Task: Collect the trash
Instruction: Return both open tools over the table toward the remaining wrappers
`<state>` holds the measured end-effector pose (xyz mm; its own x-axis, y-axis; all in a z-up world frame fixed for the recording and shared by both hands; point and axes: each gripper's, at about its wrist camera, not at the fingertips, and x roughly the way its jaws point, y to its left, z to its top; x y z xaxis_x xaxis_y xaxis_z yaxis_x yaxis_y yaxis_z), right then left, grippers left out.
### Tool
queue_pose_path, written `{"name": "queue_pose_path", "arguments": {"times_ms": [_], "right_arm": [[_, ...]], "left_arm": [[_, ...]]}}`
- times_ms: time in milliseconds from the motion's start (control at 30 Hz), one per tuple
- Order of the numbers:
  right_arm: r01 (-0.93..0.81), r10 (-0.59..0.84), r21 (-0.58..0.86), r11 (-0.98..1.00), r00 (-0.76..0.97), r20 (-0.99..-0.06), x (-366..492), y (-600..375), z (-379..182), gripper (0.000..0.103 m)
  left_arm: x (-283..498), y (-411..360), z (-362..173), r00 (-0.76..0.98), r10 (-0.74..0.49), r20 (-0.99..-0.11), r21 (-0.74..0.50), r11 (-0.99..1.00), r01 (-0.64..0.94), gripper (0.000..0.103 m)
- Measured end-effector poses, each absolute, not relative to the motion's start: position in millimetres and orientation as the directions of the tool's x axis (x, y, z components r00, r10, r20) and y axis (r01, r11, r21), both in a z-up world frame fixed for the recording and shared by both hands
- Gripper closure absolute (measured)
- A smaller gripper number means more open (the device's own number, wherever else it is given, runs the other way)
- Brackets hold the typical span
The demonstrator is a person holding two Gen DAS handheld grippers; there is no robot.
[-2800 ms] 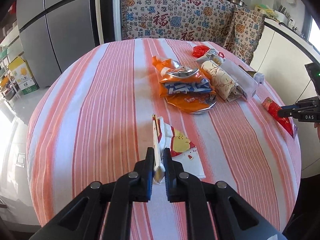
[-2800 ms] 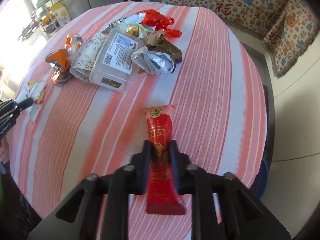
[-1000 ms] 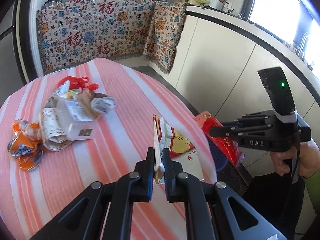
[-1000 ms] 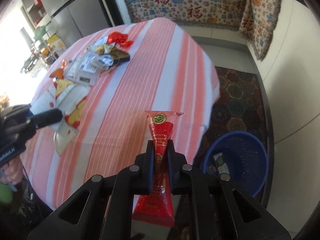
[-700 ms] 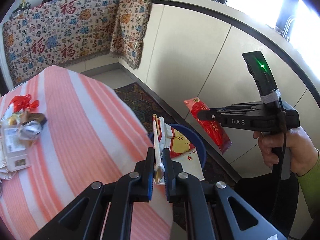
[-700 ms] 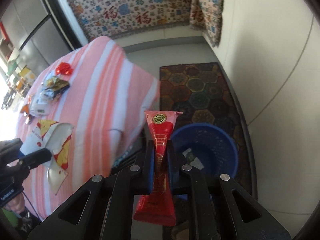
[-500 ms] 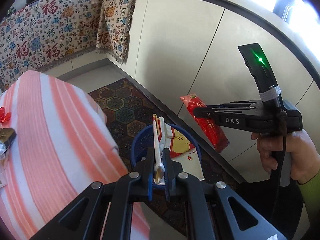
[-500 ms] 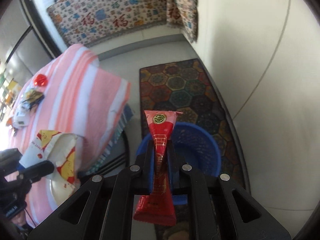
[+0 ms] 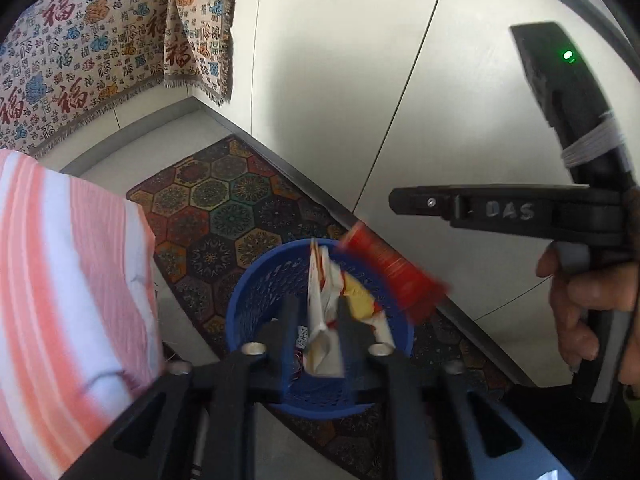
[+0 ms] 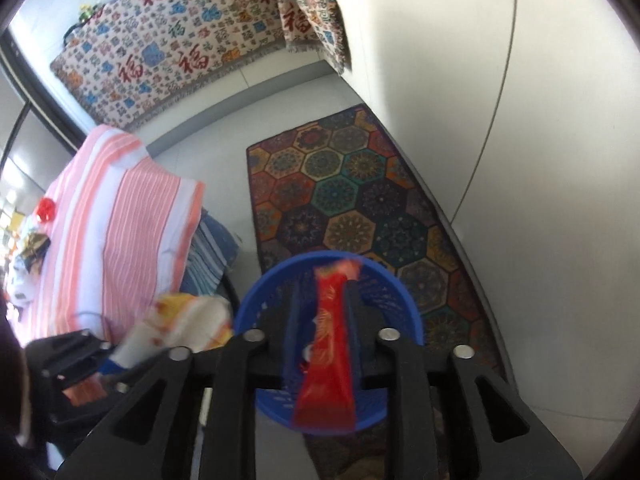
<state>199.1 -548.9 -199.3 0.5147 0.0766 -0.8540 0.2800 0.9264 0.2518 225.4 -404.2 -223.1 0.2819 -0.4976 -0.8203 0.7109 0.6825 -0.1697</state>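
Both grippers hang over a round blue mesh bin point(image 9: 256, 304) on the floor, also in the right wrist view point(image 10: 404, 304). My left gripper point(image 9: 314, 312) has its jaws apart, and the white, yellow and red wrapper point(image 9: 320, 320) sits loose between them, blurred. My right gripper point(image 10: 322, 308) has its jaws apart too, and the long red wrapper point(image 10: 330, 340) is blurred between them, above the bin. From the left wrist view the red wrapper point(image 9: 394, 276) is below the right gripper's body, falling free.
The table with its pink-and-white striped cloth point(image 9: 60, 280) stands left of the bin, with leftover trash point(image 10: 32, 248) on top. A patterned hexagon rug point(image 10: 352, 208) lies under the bin. White cabinet fronts point(image 9: 340, 80) rise right behind it.
Both grippers swung off the table to above the bin. Both jaws have opened, and the two wrappers now slip down toward the bin.
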Motion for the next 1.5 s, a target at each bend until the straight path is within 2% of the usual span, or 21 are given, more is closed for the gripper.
{"name": "queue_pose_path", "arguments": {"times_ms": [33, 167, 300, 367, 467, 633, 833, 967, 1100, 1200, 1233, 1433, 1467, 1500], "right_arm": [[0.285, 0.07, 0.249, 0.926, 0.518, -0.853, 198.3, -550.0, -198.5, 0.074], [0.296, 0.038, 0.241, 0.924, 0.555, -0.831, 192.1, -553.2, -188.5, 0.066], [0.298, -0.012, 0.21, 0.931, 0.6, -0.8, 185.1, -548.4, -174.4, 0.051], [0.289, -0.033, 0.19, 0.938, 0.623, -0.782, 181.2, -540.4, -166.0, 0.047], [0.262, -0.049, 0.166, 0.951, 0.655, -0.754, 177.4, -522.4, -155.0, 0.034], [0.161, -0.052, 0.09, 0.983, 0.709, -0.703, 170.3, -467.3, -139.3, 0.016], [-0.037, 0.101, 0.107, 0.994, 0.713, -0.693, 163.7, -359.8, -133.4, 0.011], [-0.212, 0.224, 0.111, 0.971, 0.636, -0.738, 160.0, -267.5, -147.5, 0.01], [-0.299, 0.25, 0.079, 0.951, 0.596, -0.763, 166.7, -201.7, -156.6, 0.01], [-0.298, 0.242, 0.075, 0.951, 0.574, -0.783, 182.9, -170.4, -164.3, 0.01], [-0.293, 0.233, 0.071, 0.954, 0.568, -0.789, 190.9, -161.8, -166.8, 0.01], [-0.24, 0.165, 0.032, 0.97, 0.56, -0.812, 215.6, -136.3, -184.1, 0.01], [-0.231, 0.159, 0.032, 0.972, 0.557, -0.815, 217.0, -135.9, -187.9, 0.009], [-0.223, 0.152, 0.025, 0.974, 0.575, -0.804, 215.3, -135.7, -190.0, 0.004]], "left_arm": [[227.1, -406.4, -225.0, 0.287, -0.496, -0.819, -0.167, 0.686, 0.709, 0.062], [228.3, -404.5, -224.5, 0.307, -0.495, -0.813, -0.166, 0.701, 0.693, 0.061], [216.0, -383.6, -204.1, 0.367, -0.494, -0.788, -0.134, 0.72, 0.681, 0.06], [206.3, -367.6, -189.3, 0.408, -0.497, -0.766, -0.113, 0.729, 0.675, 0.055], [189.8, -335.5, -165.9, 0.481, -0.493, -0.725, -0.082, 0.755, 0.651, 0.044], [162.2, -265.3, -140.2, 0.571, -0.44, -0.693, -0.023, 0.805, 0.592, 0.038], [150.3, -165.5, -145.6, 0.627, -0.271, -0.73, 0.056, 0.891, 0.451, 0.038], [154.7, -90.1, -159.0, 0.636, -0.15, -0.757, 0.088, 0.941, 0.326, 0.038], [157.5, -20.6, -168.3, 0.641, -0.055, -0.765, 0.112, 0.97, 0.216, 0.038], [165.0, 20.1, -176.5, 0.635, -0.004, -0.772, 0.124, 0.98, 0.157, 0.038], [167.5, 29.7, -179.3, 0.631, 0.006, -0.775, 0.126, 0.982, 0.144, 0.038], [176.2, 74.2, -185.5, 0.61, -0.067, -0.789, 0.017, 0.991, 0.13, 0.015], [178.0, 79.6, -185.1, 0.607, -0.091, -0.79, -0.015, 0.991, 0.13, 0.015], [178.8, 81.3, -183.7, 0.607, -0.093, -0.79, -0.014, 0.991, 0.133, 0.015]]}}
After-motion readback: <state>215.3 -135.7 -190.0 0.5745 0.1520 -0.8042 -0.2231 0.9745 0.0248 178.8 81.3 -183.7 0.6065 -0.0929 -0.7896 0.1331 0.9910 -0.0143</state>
